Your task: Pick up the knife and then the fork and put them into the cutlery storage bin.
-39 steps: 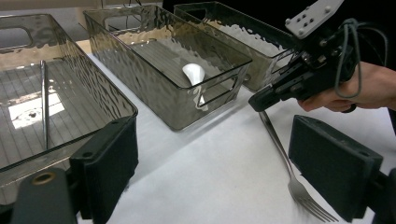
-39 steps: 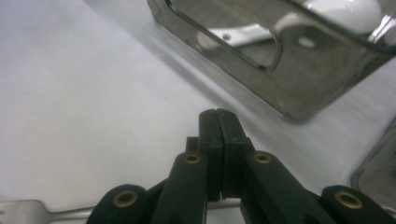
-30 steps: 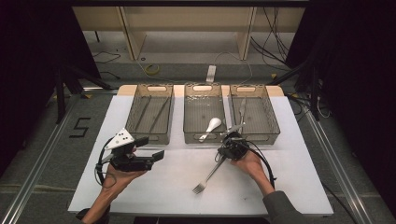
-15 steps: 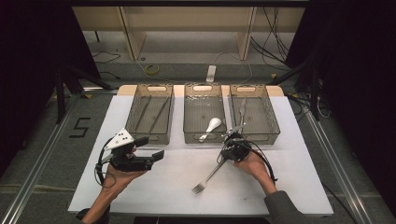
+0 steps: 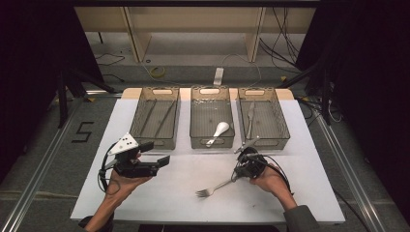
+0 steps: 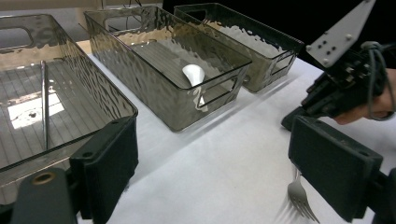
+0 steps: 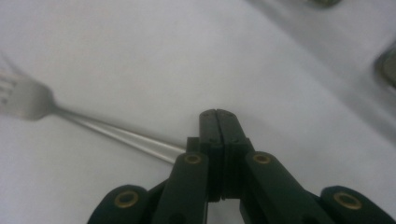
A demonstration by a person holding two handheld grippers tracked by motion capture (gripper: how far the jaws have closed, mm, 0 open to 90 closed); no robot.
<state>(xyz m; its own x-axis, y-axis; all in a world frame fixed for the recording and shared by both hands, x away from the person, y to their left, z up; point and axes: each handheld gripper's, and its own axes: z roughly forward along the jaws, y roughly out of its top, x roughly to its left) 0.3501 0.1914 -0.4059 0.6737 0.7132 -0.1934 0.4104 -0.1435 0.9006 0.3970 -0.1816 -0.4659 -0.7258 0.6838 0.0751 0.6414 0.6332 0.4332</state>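
Fork [image 5: 212, 188]: one, on table; bins: three; spoon [image 5: 219, 130]: one, middle bin.

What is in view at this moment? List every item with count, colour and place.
Bins: three, clear smoky plastic, in a row at the table's far edge; left bin, middle bin, right bin.
Thin utensils: two, dark metal, in the left bin; type unclear.
Spoon: one, white, in the middle bin.
Knife: one, silver, in the right bin.
Fork: one, silver, on the table, handle in the right gripper.
Table: one, white.
Left gripper: black, jaws open.
Right gripper: black, shut on the fork handle.
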